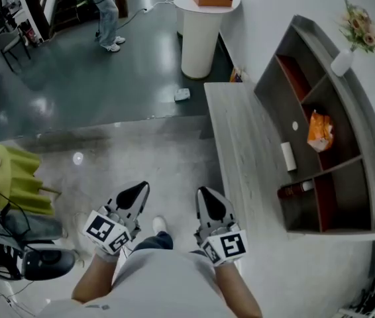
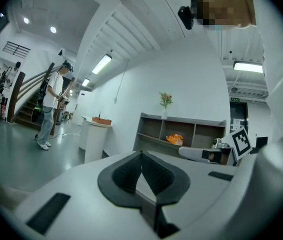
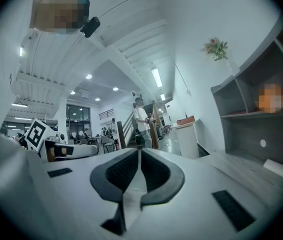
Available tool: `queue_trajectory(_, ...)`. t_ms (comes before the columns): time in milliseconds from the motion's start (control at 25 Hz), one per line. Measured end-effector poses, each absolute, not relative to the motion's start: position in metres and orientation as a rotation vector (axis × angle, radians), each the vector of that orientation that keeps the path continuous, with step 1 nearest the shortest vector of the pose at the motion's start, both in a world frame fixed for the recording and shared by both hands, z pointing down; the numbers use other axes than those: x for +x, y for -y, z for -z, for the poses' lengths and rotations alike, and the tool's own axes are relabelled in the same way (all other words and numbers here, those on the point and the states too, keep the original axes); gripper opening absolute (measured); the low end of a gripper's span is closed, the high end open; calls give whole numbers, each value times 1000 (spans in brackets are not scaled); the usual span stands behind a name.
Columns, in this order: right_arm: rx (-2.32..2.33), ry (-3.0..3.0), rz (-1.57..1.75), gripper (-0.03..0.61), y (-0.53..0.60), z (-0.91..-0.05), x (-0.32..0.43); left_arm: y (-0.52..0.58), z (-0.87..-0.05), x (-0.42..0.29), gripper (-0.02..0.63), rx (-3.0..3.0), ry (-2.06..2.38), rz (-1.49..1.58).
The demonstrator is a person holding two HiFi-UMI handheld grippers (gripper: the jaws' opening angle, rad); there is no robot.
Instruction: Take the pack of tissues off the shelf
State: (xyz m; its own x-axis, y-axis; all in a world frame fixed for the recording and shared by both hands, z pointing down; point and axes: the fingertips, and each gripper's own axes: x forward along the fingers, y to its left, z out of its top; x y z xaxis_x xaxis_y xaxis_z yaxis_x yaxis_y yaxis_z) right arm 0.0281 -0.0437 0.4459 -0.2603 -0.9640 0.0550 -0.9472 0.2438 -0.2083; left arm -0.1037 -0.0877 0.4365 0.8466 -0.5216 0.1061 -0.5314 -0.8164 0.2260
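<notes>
An orange pack of tissues (image 1: 320, 131) lies in the middle compartment of the grey shelf unit (image 1: 363, 131) at the right. In the left gripper view the pack (image 2: 174, 139) shows far ahead, in the shelf's second opening. My left gripper (image 1: 141, 189) and right gripper (image 1: 204, 192) are held close to my body, over the floor and well short of the shelf. Both are shut with nothing between them; the jaws meet at their tips in the left gripper view (image 2: 141, 154) and the right gripper view (image 3: 139, 151).
A long grey wooden counter (image 1: 240, 144) runs in front of the shelf and carries a white roll (image 1: 287, 156). A dark bottle (image 1: 297, 189) lies in the nearest compartment. A flower vase (image 1: 343, 58) tops the shelf. Beyond stand a white pedestal (image 1: 199, 38) and a person (image 1: 105, 12).
</notes>
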Motion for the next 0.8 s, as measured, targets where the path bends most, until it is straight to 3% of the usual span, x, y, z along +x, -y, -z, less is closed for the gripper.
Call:
queue_trajectory(480,-2055,-2228,271,29,108,-447,37,162,-443,-107,17,2821,637,-81)
queue_trajectory(800,-2187,-2047,289,29,106,-439,97,175,-432,-63,17,2847,515,-86)
